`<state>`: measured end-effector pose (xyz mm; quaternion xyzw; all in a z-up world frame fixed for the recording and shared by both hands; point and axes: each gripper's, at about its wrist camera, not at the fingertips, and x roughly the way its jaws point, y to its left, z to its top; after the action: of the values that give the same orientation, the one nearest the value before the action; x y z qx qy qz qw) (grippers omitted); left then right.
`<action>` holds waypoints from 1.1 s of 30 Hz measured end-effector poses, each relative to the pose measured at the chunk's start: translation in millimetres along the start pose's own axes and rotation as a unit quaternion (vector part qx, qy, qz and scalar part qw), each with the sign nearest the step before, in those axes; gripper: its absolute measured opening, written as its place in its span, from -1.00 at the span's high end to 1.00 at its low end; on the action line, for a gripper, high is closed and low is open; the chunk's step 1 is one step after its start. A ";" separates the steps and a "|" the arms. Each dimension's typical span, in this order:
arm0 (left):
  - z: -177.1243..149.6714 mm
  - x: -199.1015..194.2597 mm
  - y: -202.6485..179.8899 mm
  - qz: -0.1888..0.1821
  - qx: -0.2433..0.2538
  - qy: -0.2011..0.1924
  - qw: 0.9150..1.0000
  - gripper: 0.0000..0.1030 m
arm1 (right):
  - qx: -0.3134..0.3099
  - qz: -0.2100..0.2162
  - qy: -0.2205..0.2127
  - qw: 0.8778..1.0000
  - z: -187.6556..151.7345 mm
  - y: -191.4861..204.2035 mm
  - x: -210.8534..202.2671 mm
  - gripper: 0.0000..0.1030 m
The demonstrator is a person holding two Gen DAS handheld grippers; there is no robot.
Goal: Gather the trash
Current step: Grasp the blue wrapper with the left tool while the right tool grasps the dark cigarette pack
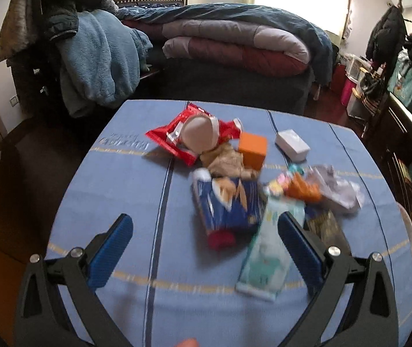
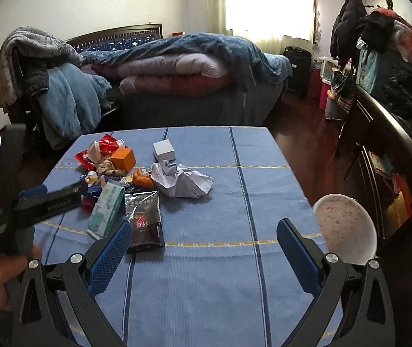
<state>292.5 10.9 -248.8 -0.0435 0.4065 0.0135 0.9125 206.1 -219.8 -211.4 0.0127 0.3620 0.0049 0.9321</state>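
While both spread wide and grip nothing, left tongs (image 1: 206, 243) hover over blue snack packet (image 1: 229, 205) and mint tissue pack (image 1: 266, 260) | right tongs (image 2: 204, 248) above bare blue counter (image 2: 206, 289), black packet (image 2: 145, 219) beside left pad | trash heaped mid-counter | white bowl (image 2: 347, 228) at right edge

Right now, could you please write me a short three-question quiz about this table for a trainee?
1. True or false: the left gripper has shut its jaws on a wrapper.
2. Which lies nearest the right gripper? A) orange box B) dark foil packet C) crumpled white paper
3. What stands at the right edge of the blue tablecloth?

Key
1. False; both pairs of jaws are open and hold nothing.
2. B; it lies just beyond the left jaw.
3. A white bowl with pink speckles.
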 end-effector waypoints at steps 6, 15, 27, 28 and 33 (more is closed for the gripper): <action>9.7 28.3 -3.9 -0.015 -0.029 0.007 0.999 -0.80 | -0.003 0.011 0.015 1.000 8.6 4.7 26.3 -0.93; 6.2 47.7 1.0 -0.040 -0.049 0.029 0.998 0.47 | -0.010 0.015 0.018 1.000 14.3 11.2 37.0 -0.93; 10.1 11.4 20.6 -0.086 -0.075 -0.050 0.992 0.82 | -0.033 0.083 0.081 0.993 2.9 52.4 84.2 -0.90; 9.6 7.0 23.5 -0.083 -0.077 -0.057 0.992 0.82 | -0.032 0.089 0.085 0.992 2.4 54.6 87.8 -0.90; 7.4 -11.3 41.3 -0.091 -0.095 -0.075 0.988 0.82 | -0.034 0.087 0.120 0.988 -1.8 67.4 117.9 -0.80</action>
<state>287.9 52.9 -238.3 -0.1659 0.3281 -0.0275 0.9296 291.9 -150.3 -290.5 0.0118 0.4682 0.1000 0.8779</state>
